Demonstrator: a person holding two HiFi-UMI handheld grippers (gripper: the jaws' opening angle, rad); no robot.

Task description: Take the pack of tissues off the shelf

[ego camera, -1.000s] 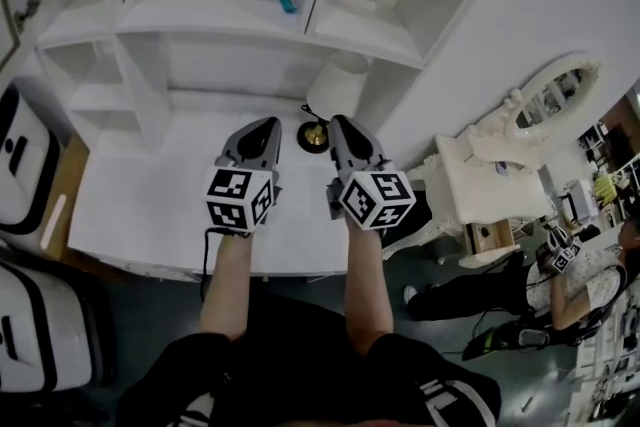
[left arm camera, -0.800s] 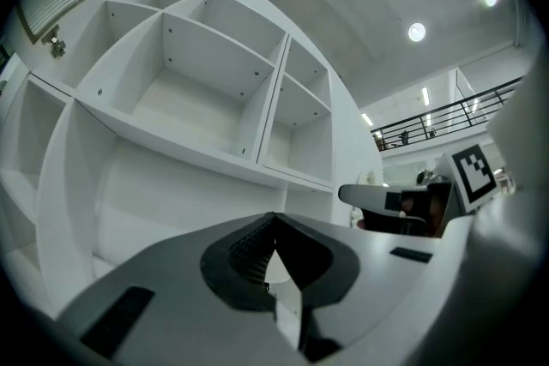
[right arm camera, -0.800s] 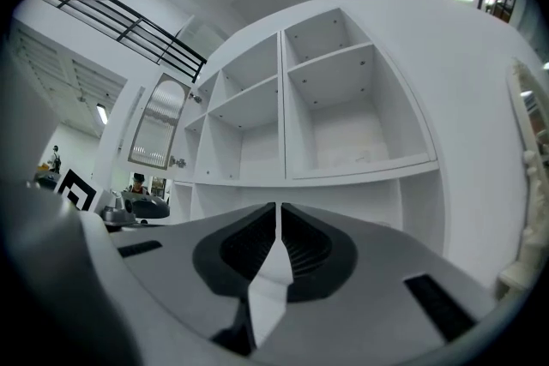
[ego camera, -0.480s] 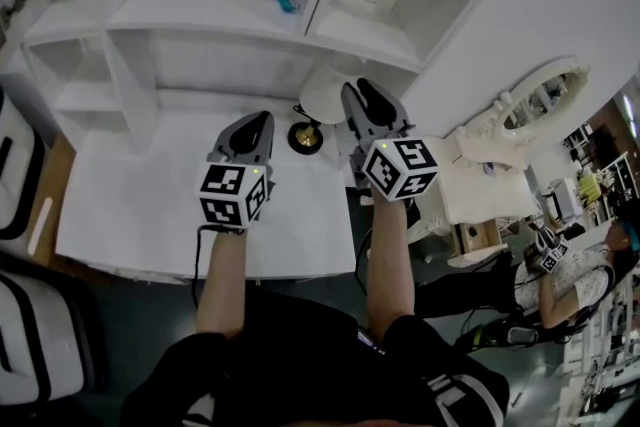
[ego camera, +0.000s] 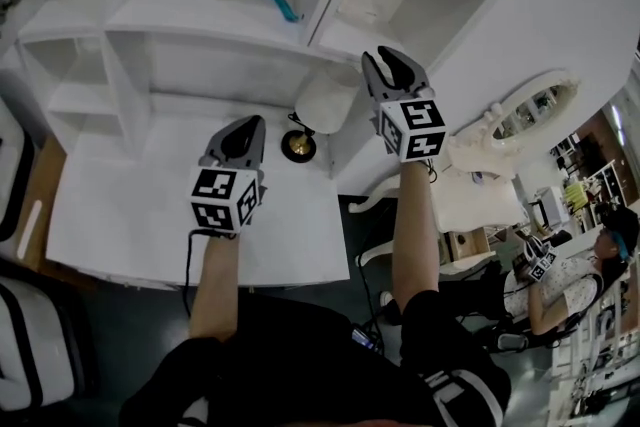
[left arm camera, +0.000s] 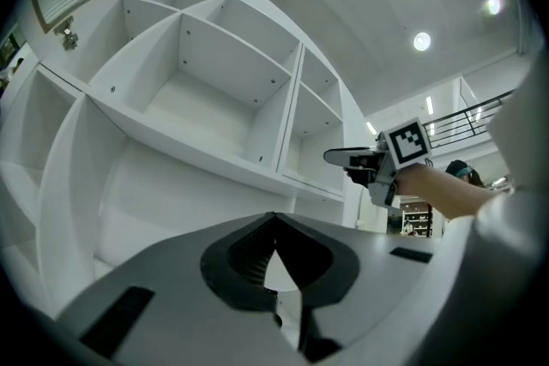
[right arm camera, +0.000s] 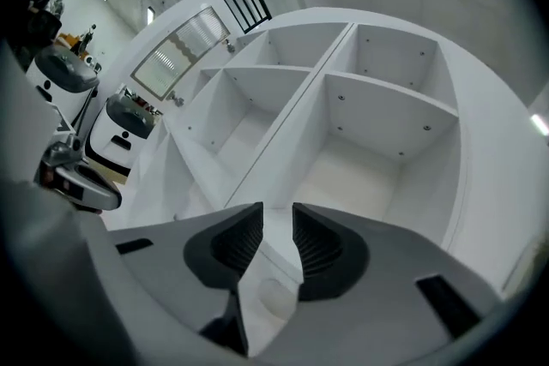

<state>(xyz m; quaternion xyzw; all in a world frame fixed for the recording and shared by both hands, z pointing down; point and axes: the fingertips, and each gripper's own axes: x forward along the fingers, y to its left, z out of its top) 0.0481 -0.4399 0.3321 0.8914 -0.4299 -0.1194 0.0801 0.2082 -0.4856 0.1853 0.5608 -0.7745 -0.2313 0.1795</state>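
Observation:
The pack of tissues [ego camera: 362,7] is a pale, soft-looking bundle lying in the right-hand compartment of the white shelf [ego camera: 215,15]. In the head view my right gripper [ego camera: 392,63] is raised just below and in front of that compartment. Its jaws stand apart with nothing between them, and it is not touching the pack. In the right gripper view the right gripper [right arm camera: 277,217] faces the open shelf compartments. My left gripper [ego camera: 240,137] stays low over the white desk [ego camera: 120,215], shut and holding nothing. The left gripper [left arm camera: 274,220] also sees the right gripper [left arm camera: 347,159] held up by the shelf.
A lamp with a white shade [ego camera: 325,100] and brass base [ego camera: 298,147] stands on the desk just left of the right arm. A teal object [ego camera: 280,0] lies on the middle shelf. An ornate white dressing table [ego camera: 500,175] and a seated person [ego camera: 565,290] are at the right.
My right gripper has risen from desk level up to the right-hand shelf compartment, and its jaws have come apart. The left gripper has hardly moved.

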